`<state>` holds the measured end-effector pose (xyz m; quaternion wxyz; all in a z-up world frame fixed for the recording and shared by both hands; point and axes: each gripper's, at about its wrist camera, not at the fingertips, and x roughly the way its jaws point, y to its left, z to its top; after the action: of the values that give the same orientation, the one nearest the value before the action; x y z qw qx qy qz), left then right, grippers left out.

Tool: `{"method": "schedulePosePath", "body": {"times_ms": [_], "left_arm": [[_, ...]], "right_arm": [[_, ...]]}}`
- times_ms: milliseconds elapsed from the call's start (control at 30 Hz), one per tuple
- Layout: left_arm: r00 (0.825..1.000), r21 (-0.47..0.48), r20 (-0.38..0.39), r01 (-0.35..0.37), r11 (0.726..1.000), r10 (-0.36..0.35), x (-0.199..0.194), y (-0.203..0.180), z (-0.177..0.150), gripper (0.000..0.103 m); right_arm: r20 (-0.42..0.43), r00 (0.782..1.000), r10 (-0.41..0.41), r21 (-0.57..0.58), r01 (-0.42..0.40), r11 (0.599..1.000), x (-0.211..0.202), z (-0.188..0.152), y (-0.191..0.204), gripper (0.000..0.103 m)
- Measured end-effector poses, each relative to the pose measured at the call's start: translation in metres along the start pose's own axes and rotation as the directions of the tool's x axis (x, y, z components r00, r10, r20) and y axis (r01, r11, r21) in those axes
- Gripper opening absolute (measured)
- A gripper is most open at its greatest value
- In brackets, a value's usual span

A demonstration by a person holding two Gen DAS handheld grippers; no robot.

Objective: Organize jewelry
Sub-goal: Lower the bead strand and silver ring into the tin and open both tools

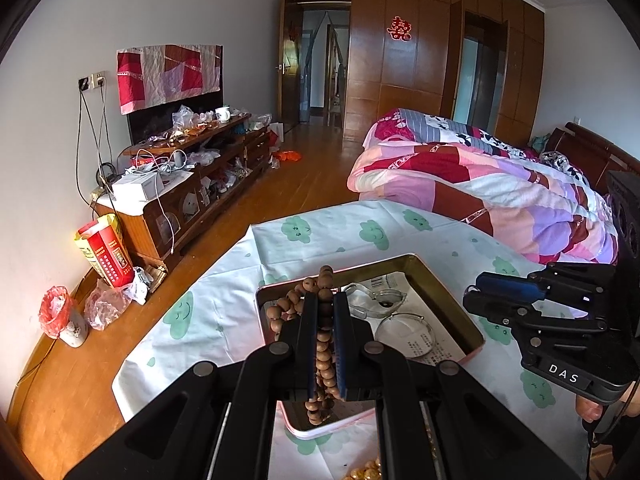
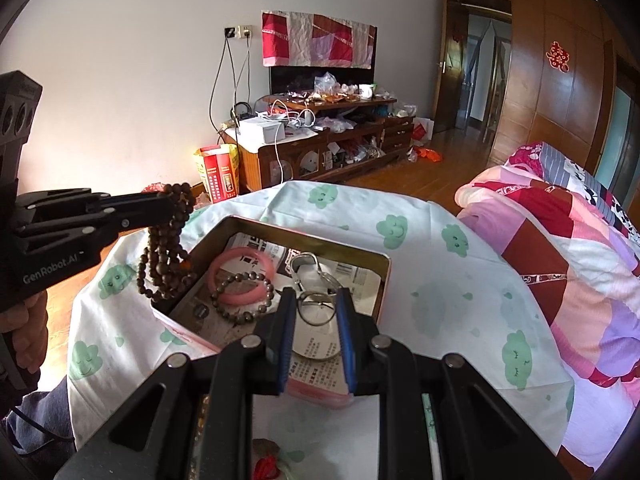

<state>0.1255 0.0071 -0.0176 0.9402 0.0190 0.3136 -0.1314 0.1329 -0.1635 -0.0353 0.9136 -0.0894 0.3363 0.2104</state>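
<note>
Wooden beads, brown and round, are hanging in several loops from the left gripper, whose two blue-padded fingers are pinching the strand between them. This bead necklace is dangling over the near-left rim of the tin tray, with its lowest loops dropping to the rim and the cloth outside it; whether they are touching I cannot tell. Beside it, the right gripper is hovering over the tray with its fingers spread apart and nothing between them.

Down in the tray, on printed paper lining the bottom, a pink bangle is lying flat, and a smaller bracelet of dark grey-brown beads is resting partly on top of it. Just to the right, thin silver bangles are lying under the open fingers, and a clear, glassy piece is sitting a little farther in.

The tray is standing on a white cloth printed with green smiling clouds. Beyond that, a patchwork quilt in pink, red and lilac is heaped on the bed to the right, and a cluttered wooden cabinet is standing against the far wall.
</note>
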Motion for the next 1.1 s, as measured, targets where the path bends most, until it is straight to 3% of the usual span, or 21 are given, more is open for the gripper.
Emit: {"method": "schedulePosePath", "body": {"times_ms": [1100], "left_arm": [[0.996, 0.0, -0.088, 0.012, 1.0, -0.012, 0.046, -0.005, -0.008, 0.006]], "right_arm": [[-0.059, 0.998, 0.001, 0.004, 0.0, 1.0, 0.042, 0.004, 0.005, 0.023]]}}
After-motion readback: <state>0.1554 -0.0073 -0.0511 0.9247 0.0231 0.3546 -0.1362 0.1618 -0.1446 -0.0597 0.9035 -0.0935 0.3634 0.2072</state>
